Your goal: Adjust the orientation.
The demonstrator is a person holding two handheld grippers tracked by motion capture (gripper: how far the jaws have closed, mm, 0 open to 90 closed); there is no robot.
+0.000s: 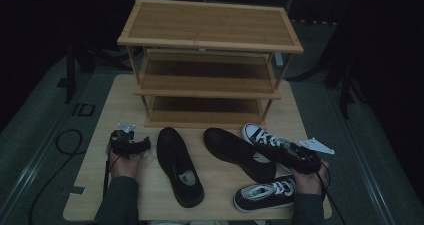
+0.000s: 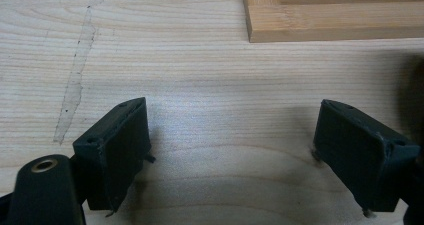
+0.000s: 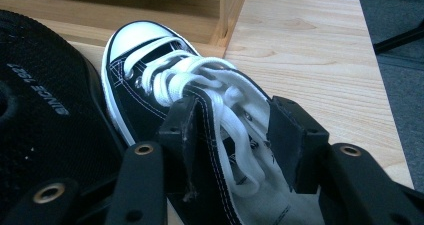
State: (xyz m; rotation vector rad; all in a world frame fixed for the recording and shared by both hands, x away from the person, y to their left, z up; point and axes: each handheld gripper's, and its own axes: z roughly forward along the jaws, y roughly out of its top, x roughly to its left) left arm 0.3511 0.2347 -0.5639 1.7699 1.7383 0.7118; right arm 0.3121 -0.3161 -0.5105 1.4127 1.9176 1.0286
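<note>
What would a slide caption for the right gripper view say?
Right gripper with its jaws around the laced collar of a black-and-white sneaker, beside a black shoe.

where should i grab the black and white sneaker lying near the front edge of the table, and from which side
Grip the nearer black and white sneaker by its collar, one jaw inside the opening and one outside the canvas wall. It sits upright with the opening facing up and the heel toward the person's right hand, so coming from above on that side likely suits best.

The left gripper (image 2: 230,150) is hovering with jaws wide apart over bare table (image 2: 200,75), near the rack's base (image 2: 335,22).
</note>
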